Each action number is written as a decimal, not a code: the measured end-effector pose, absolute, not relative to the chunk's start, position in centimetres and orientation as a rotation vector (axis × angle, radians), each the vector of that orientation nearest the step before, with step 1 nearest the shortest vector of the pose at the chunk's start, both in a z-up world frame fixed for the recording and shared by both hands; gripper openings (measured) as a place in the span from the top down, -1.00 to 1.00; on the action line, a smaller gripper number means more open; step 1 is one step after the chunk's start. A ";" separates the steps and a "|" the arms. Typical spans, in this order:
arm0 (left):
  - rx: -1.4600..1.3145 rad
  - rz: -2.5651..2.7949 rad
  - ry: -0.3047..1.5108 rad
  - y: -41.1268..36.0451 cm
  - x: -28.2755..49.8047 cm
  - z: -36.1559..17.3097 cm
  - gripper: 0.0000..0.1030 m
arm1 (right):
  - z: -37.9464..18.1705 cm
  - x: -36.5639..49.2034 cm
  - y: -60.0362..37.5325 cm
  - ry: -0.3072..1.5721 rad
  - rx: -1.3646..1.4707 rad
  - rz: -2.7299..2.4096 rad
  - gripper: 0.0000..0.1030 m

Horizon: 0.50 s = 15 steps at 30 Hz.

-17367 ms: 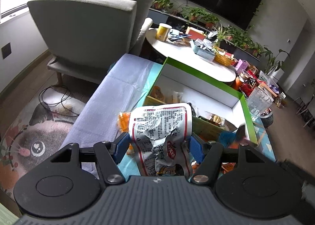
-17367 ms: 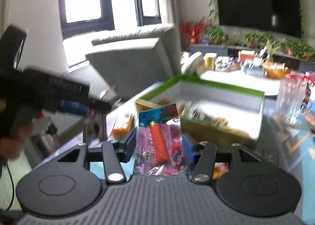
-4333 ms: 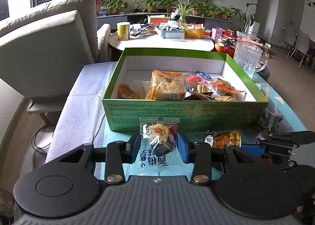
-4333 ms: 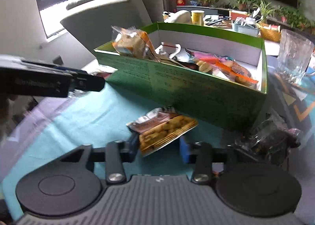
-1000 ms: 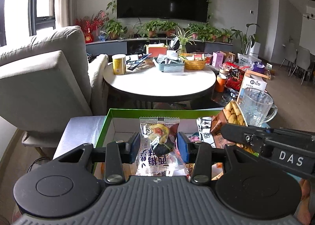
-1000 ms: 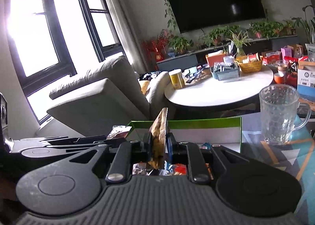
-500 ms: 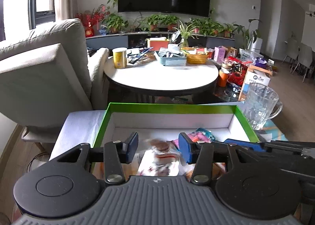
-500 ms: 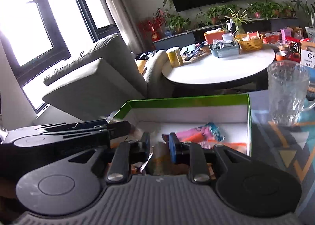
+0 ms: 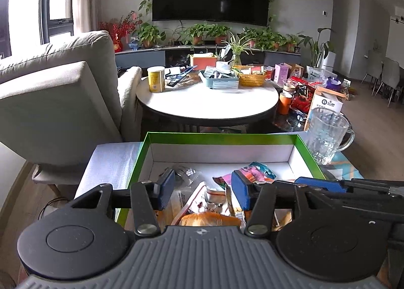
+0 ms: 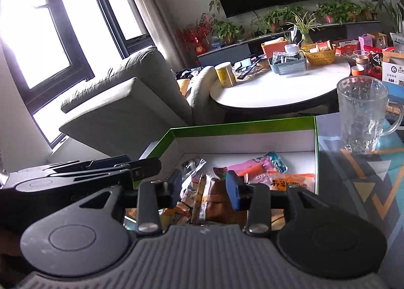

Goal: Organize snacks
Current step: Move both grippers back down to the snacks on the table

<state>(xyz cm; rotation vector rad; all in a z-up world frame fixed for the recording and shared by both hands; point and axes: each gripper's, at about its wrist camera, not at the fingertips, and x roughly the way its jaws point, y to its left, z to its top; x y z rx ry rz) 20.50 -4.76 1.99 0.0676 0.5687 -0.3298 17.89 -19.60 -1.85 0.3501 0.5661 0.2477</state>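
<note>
We hold both grippers over the green box [image 9: 141, 160], and their jaws are opening with nothing pinched between the pads. Below the left gripper [image 9: 203, 189] lies a heap of snack packets [image 9: 209, 203], loose inside the box; the right gripper [image 10: 203, 188] hovers just beside it over a brown packet [image 10: 214, 200] that stands on edge among the others, touching neither pad. A pink packet [image 10: 252, 166] and an orange packet [image 10: 290, 179] lie flat toward the far right corner.

We judge the sorting well along: many snacks are already in the box, though we cannot see the table in front of it, so any left outside stay unknown.

Around us, a glass mug [image 10: 361, 114] stands just beside the box's right wall and is the 1 thing to avoid knocking. A round table [image 9: 207, 102] and a grey armchair [image 9: 58, 102] sit well behind.
</note>
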 end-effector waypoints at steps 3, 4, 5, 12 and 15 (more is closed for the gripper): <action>0.070 -0.330 0.563 -4.7 19.8 2.2 0.08 | -1.7 17.5 -19.6 0.565 0.349 0.251 0.12; 0.072 -0.331 0.561 -4.6 19.7 2.2 0.08 | -1.6 17.3 -19.5 0.565 0.348 0.253 0.11; 0.073 -0.332 0.560 -4.6 19.5 2.3 0.08 | -1.6 17.1 -19.5 0.563 0.347 0.254 0.11; 0.074 -0.336 0.553 -4.4 18.0 2.6 0.03 | -1.4 15.7 -19.6 0.560 0.342 0.254 -0.01; 0.063 -0.332 0.550 -4.1 17.1 2.5 -0.03 | -1.4 15.0 -19.5 0.563 0.336 0.254 -0.07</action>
